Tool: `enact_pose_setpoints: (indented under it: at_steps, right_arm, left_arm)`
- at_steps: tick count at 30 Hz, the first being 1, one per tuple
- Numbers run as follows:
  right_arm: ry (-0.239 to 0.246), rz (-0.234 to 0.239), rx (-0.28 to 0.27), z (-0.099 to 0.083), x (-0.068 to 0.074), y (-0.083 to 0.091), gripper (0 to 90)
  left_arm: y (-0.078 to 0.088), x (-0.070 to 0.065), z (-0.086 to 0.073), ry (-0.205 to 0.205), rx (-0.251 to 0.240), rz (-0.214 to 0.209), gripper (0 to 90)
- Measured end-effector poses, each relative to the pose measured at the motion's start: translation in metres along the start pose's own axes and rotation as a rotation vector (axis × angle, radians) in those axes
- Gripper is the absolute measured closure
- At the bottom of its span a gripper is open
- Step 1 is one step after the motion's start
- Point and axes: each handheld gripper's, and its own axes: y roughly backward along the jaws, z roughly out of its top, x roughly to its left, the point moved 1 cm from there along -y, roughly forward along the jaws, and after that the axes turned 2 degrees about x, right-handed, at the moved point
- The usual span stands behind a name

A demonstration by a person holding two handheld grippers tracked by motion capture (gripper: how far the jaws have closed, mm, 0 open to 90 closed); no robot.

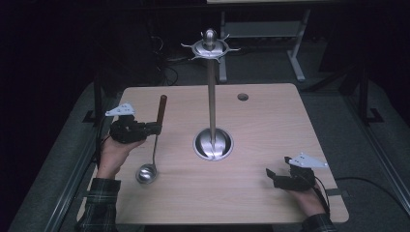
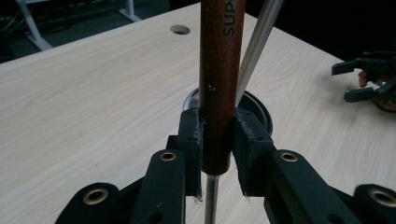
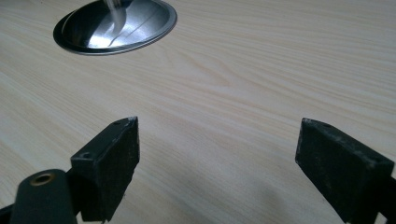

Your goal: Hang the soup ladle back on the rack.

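Observation:
A ladle with a brown wooden handle [image 1: 162, 108] and a steel bowl [image 1: 146, 173] hangs upright over the table's left side. My left gripper [image 1: 155, 127] is shut on that handle [image 2: 219, 79], the pads [image 2: 194, 140] pressing it from both sides just above the thin metal shaft [image 2: 211, 198]. A tall steel stand [image 1: 211, 96] with a round base [image 1: 213, 143] and a hooked crown [image 1: 210, 47] rises at the table's middle. At the front right, my right gripper [image 1: 271, 176] rests low and open, with bare wood between its pads [image 3: 116, 154].
The light wooden table [image 1: 270, 121] has a cable hole [image 1: 242, 96] at the back. The stand's base [image 3: 116, 25] lies ahead of the right gripper. The right gripper [image 2: 369, 77] sits beyond the stand in the left gripper view. Dark floor and desk legs surround the table.

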Motion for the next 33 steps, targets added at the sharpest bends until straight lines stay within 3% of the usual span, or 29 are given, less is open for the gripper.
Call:
enact_pose_setpoints:
  at_steps: [18,33]
  right_arm:
    - [0.0,-0.001,-0.001,0.0,0.0,0.0,13.4]
    - [-0.004,-0.001,-0.001,0.0,0.0,0.0,13.4]
  left_arm:
    - [0.012,-0.009,0.009,-0.035,-0.045,-0.031,73.5]
    - [0.021,-0.033,0.034,-0.094,-0.093,-0.051,73.4]
